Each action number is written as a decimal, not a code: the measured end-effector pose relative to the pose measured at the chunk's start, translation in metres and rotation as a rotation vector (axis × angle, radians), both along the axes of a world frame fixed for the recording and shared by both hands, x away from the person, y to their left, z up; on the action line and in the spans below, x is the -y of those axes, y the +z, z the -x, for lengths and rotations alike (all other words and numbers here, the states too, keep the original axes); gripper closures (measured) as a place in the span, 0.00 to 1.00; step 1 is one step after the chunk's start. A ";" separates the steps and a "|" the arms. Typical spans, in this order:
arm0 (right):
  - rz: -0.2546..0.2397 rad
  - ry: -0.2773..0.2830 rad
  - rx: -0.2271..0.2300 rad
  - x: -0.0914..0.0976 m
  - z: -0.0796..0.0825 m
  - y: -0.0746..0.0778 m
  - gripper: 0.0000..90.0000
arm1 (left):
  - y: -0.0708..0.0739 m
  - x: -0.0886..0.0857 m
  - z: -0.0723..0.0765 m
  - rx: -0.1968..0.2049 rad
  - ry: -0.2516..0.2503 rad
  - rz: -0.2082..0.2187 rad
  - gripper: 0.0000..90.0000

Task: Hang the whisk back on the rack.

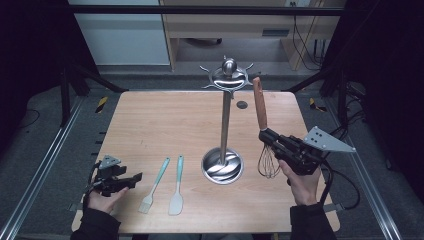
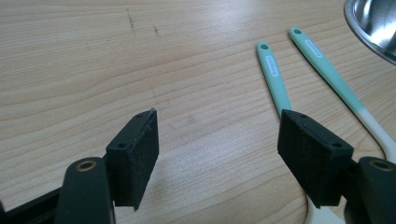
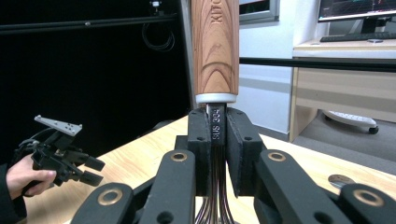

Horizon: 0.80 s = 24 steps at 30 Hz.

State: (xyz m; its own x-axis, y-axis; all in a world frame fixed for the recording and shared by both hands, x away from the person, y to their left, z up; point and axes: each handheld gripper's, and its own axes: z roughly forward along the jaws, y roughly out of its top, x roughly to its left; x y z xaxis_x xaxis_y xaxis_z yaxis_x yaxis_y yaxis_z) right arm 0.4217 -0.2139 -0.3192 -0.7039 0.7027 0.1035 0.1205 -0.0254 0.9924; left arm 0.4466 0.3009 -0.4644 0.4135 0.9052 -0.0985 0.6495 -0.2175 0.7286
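From above, the right hand point(image 1: 301, 182) lifts the right claw point(image 1: 266, 135) over the bench point(image 1: 165, 120), clamped on one whisk point(image 1: 263, 125) held upright beside a steel stand point(image 1: 224, 125). The left claw point(image 1: 131, 178) rests low near two teal-handled utensils point(image 1: 176, 185).

Left claw's view: jaws wide apart, holding nothing.

Right claw's view: pads grip the whisk's metal neck, stamped "SUS 304".

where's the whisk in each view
high view: whisk right of centre, upright, handle up, held by the right claw beside the steel rack.
left gripper view: not in it.
right gripper view: top centre, wooden handle rising from the shut jaws.
shared landmark: the wooden table.
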 end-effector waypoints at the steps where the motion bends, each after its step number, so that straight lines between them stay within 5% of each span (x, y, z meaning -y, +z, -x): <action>1: 0.000 0.002 -0.003 -0.001 -0.001 0.000 0.90 | 0.000 0.000 0.000 -0.002 -0.001 0.000 0.32; 24: 0.044 0.044 -0.022 -0.021 -0.033 -0.004 0.90 | -0.001 0.000 -0.001 -0.005 0.000 0.000 0.32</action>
